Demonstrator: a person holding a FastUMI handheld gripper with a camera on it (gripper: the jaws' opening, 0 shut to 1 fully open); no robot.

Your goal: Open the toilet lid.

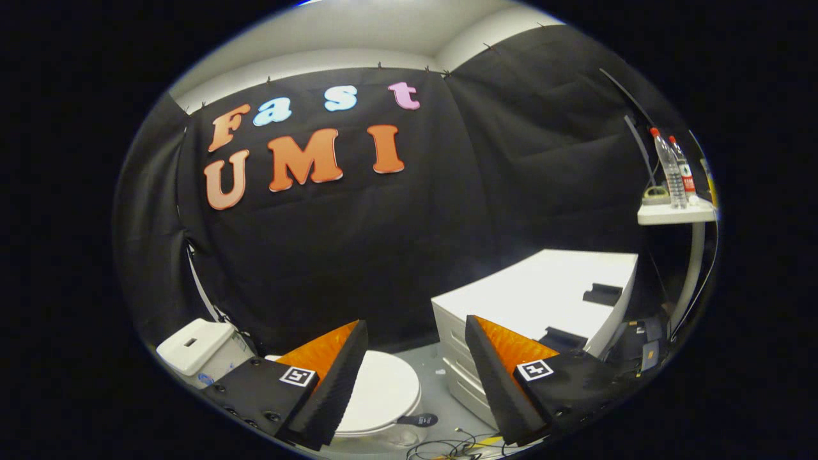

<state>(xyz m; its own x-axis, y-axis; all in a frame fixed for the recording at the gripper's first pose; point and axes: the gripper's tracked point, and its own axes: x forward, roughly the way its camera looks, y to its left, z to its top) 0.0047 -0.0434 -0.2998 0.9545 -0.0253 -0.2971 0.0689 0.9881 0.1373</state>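
Observation:
A white toilet stands low on the floor, beneath and beyond my left finger. Its lid (383, 393) lies flat and shut over the bowl, and the white tank (195, 345) rises to the left of it. My gripper (415, 332) hovers well above the toilet, open, with a wide gap and nothing between the fingers. The left finger covers the lid's left part.
A white drawer cabinet (543, 297) stands right of the toilet, behind my right finger, with small dark items on top. A white shelf (674, 214) on a post at far right holds two water bottles (671, 169). Cables (447, 447) lie on the grey floor.

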